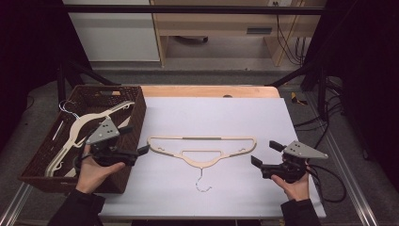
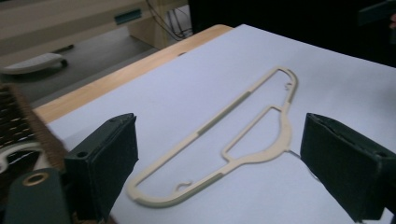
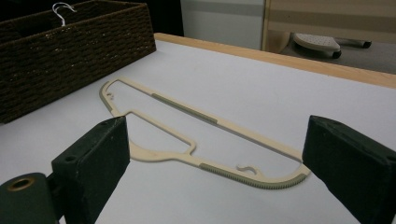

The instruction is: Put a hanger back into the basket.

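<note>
A cream hanger lies flat on the white sheet, its metal hook pointing toward the near edge. My left gripper is open beside the hanger's left end, next to the basket, with nothing between its jaws. In the left gripper view the gripper looks along the hanger. At the hanger's right end my right gripper is also open and empty. The right gripper view looks past its gripper at the hanger lying ahead, untouched.
A dark wicker basket stands at the table's left, holding another cream hanger. Its wall rises left in the right gripper view. A wooden table edge runs behind the sheet. Cables trail at right.
</note>
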Available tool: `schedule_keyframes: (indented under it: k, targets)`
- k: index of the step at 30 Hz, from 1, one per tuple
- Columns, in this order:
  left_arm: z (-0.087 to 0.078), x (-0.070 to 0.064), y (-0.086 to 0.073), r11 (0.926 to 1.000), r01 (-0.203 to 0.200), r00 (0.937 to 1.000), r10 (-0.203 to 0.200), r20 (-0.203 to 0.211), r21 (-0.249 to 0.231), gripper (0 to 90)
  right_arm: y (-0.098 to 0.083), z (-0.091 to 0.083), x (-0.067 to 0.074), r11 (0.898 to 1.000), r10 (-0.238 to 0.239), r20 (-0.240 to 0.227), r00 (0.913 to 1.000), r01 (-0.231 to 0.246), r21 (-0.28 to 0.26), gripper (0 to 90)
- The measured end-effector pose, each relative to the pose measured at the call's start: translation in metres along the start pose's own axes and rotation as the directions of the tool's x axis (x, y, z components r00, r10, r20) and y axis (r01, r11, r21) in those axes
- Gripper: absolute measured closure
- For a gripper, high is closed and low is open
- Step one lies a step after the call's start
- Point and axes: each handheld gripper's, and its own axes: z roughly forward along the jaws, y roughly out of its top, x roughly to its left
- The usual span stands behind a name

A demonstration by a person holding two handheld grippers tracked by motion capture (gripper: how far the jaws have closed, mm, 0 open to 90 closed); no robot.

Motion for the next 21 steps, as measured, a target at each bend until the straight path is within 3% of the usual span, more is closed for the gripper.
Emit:
schedule_keyframes:
  k: [6, 13, 21]
  targets:
    - [0.03, -0.015, 0.0, 0.9977, -0.032, 0.9977, 0.028, 0.062, 0.06, 10.6, 0.0, 0.0, 0.001, 1.0, -0.004, -0.001, 1.0, 0.004, 0.001, 7.7]
    - [0.072, -0.028, -0.007, 0.9855, -0.055, 0.9931, 0.038, 0.111, 0.16, 11.0, 0.0, -0.002, 0.001, 1.0, -0.008, -0.004, 1.0, 0.008, -0.004, 7.7]
    - [0.113, -0.027, -0.025, 0.9559, -0.08, 0.9919, 0.049, 0.117, 0.282, 14.9, -0.001, 0.0, 0.001, 1.0, -0.013, -0.011, 0.9999, 0.013, 0.001, 7.7]
